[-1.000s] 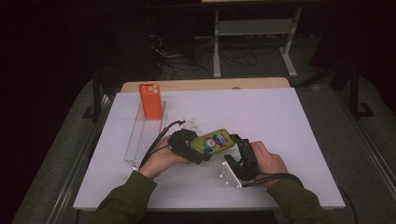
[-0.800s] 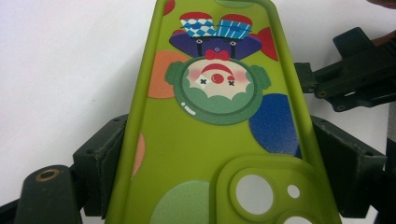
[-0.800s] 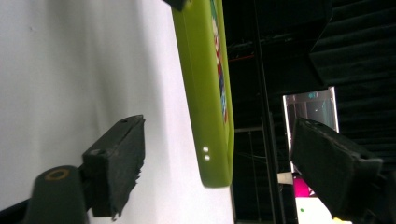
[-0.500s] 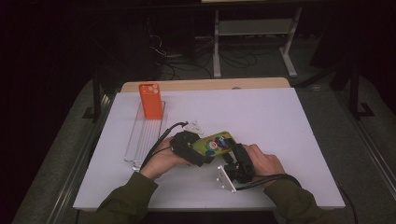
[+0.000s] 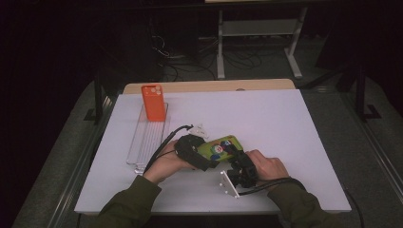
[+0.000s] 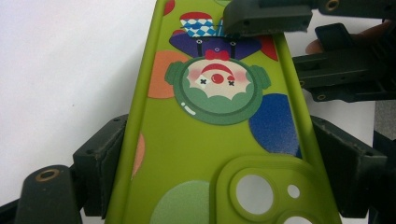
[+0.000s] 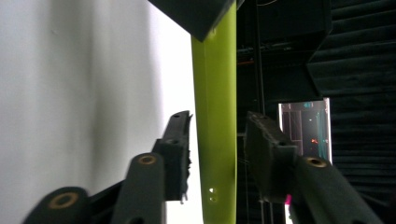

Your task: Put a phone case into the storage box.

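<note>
Both grippers' jaws astride green phone case [image 6: 210, 140]

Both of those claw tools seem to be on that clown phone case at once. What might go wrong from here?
The left gripper clamps the green clown-print phone case by its soft side edges, so it may bow or pop free. The right gripper straddles the case's edge with gaps on both sides; closing off-centre may twist it. A dropped case could knock the small clear bits lying on the white table.

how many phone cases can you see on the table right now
2. An orange case stands at the far end of the clear rack; a green clown-print case is held by the left gripper, its edge between the right gripper's jaws.
</note>
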Motion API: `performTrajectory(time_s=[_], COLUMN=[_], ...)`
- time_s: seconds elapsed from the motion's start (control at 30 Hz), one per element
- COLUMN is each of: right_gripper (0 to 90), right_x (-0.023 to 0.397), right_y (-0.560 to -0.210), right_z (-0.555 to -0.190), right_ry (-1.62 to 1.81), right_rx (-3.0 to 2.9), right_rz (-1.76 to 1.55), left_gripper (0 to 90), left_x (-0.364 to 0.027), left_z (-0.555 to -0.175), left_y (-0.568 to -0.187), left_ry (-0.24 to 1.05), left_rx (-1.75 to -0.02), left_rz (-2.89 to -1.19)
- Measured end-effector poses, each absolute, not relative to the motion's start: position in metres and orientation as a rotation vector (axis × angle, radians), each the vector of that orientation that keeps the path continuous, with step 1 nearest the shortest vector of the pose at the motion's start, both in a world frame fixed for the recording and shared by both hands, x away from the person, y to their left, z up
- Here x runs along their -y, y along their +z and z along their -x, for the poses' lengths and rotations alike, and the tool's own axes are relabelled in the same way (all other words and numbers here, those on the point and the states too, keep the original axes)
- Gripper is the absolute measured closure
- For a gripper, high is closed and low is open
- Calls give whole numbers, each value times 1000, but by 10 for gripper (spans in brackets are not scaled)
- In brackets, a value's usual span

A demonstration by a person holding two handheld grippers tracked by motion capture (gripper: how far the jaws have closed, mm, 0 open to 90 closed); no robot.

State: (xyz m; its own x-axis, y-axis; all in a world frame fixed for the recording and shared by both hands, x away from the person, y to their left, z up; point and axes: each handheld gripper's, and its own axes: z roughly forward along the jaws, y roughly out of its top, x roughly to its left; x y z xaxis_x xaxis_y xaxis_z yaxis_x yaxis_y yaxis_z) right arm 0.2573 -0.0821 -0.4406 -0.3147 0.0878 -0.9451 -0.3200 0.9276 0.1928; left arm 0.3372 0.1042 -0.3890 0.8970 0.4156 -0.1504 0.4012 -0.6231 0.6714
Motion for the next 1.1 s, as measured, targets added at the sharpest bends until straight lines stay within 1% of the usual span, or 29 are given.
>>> performTrajectory(time_s=[0.03, 0.1, 0.17, 0.23, 0.33, 0.73, 0.77, 0.8, 0.9, 1.1], right_gripper=[640, 651, 680, 728, 746, 762, 762, 763, 762, 762], right_x=[82, 81, 81, 81, 80, 78, 79, 79, 80, 82], right_y=[-441, -441, -442, -441, -442, -442, -442, -442, -442, -440], right_z=[-257, -257, -256, -256, -256, -254, -254, -254, -255, -256], right_ry=[407, 405, 400, 395, 388, 363, 365, 363, 352, 353], right_rx=[-1849, -1852, -1851, -1855, -1860, -1851, -1850, -1849, -1850, -1855], right_rz=[177, 179, 184, 190, 196, 198, 194, 194, 198, 182], left_gripper=[152, 152, 152, 152, 151, 133, 121, 90, 21, 10], left_x=[-105, -104, -104, -104, -104, -105, -106, -106, -109, -119], left_z=[-338, -337, -337, -338, -337, -336, -336, -336, -336, -335], left_y=[-389, -389, -389, -389, -390, -391, -391, -390, -388, -383], left_ry=[28, 27, 28, 27, 14, 29, 31, 14, 17, 33], left_rx=[-574, -574, -574, -573, -598, -574, -570, -561, -551, -534], left_rz=[-2320, -2319, -2320, -2322, -2304, -2283, -2287, -2289, -2285, -2296])
